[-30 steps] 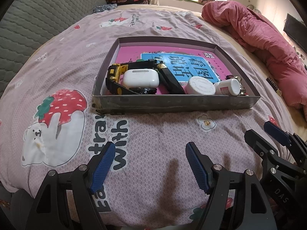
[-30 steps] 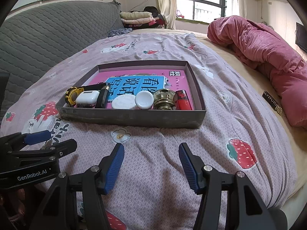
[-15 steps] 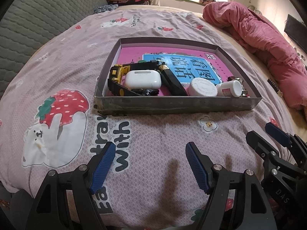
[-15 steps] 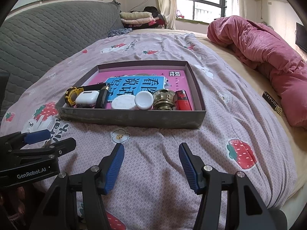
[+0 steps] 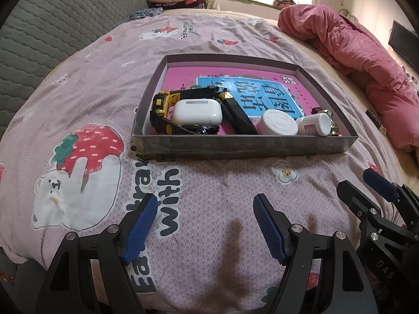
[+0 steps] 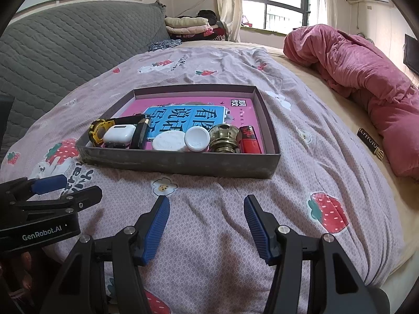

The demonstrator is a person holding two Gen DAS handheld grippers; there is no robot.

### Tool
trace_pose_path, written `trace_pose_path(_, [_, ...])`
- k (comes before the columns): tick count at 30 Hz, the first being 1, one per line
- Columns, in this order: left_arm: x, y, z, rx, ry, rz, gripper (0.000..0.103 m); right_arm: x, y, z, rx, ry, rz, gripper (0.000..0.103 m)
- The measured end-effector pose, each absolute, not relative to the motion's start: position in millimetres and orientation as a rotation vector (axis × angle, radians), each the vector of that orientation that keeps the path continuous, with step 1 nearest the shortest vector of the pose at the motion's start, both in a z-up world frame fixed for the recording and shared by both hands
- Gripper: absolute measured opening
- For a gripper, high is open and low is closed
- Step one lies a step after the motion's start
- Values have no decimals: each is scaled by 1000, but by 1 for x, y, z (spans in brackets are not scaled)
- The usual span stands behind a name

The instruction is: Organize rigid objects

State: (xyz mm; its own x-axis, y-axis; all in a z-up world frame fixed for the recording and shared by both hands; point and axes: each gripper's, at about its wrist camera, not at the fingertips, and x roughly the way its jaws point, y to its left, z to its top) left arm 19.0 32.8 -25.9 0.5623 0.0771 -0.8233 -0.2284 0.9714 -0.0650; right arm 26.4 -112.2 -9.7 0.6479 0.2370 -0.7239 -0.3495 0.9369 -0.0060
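A shallow grey box (image 5: 243, 147) (image 6: 180, 163) sits on the bed. In it lie a pink book (image 5: 264, 91) (image 6: 199, 112), a yellow-black tape measure (image 5: 161, 104) (image 6: 98, 129), a white earbud case (image 5: 197, 110) (image 6: 119, 134), a black bar (image 5: 237, 115), a white round lid (image 5: 278, 123) (image 6: 169, 141), a white bottle (image 5: 315, 125) (image 6: 197, 139), a brass knob (image 6: 225, 138) and a red item (image 6: 250, 140). My left gripper (image 5: 204, 225) and right gripper (image 6: 207, 222) are open and empty, above the sheet in front of the box.
The bed has a pink strawberry-print sheet (image 5: 91, 157). A rumpled pink blanket (image 6: 366, 78) lies at the right. A grey quilted headboard (image 6: 65, 52) is at the left. Folded clothes (image 6: 188, 24) are stacked at the far end.
The left wrist view has shifted slightly; the box sits a little further right and lower in it. Both grippers stay open and empty.
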Motion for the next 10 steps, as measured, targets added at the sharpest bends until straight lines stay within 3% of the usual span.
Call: trace_pose_path(10, [17,38,-21,-180,927,191,77,28,-115,-9,-153,792,320,58])
